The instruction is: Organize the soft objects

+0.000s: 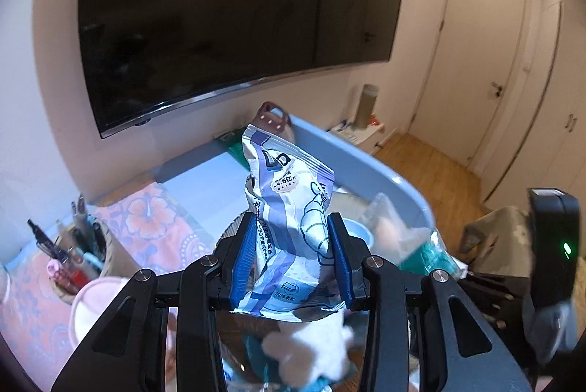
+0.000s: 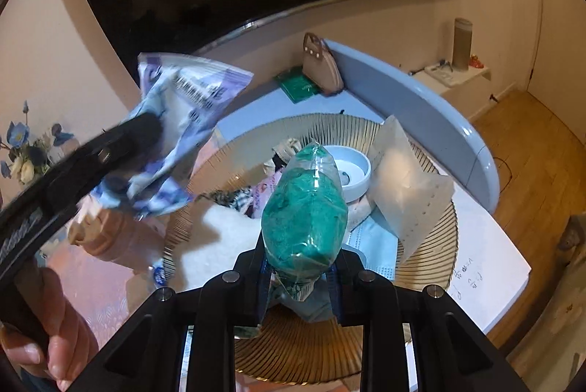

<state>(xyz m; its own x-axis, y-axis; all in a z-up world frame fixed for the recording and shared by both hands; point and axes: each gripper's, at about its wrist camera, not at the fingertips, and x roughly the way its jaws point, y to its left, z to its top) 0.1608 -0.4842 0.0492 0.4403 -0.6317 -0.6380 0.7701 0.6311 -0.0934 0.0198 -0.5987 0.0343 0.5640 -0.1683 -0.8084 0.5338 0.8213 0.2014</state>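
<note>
Plastic packs lifted, none sorted yet.
Left tool [image 1: 291, 256] pinches purple tissue pack [image 1: 289, 209]; right tool [image 2: 300, 278] pinches green pack [image 2: 304, 212]; more below in tray [image 2: 432, 245].

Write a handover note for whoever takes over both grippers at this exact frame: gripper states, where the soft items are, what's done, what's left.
Left gripper: shut on the blue-and-white packet, held in the air.
Right gripper: shut on the green bagged bundle, above the gold tray.
On the tray: clear pouch, white bowl, face mask, patterned fabrics.
Done: both items are lifted.
Left: neither is placed yet; where they go isn't visible. The tray pile likely still needs sorting.
</note>
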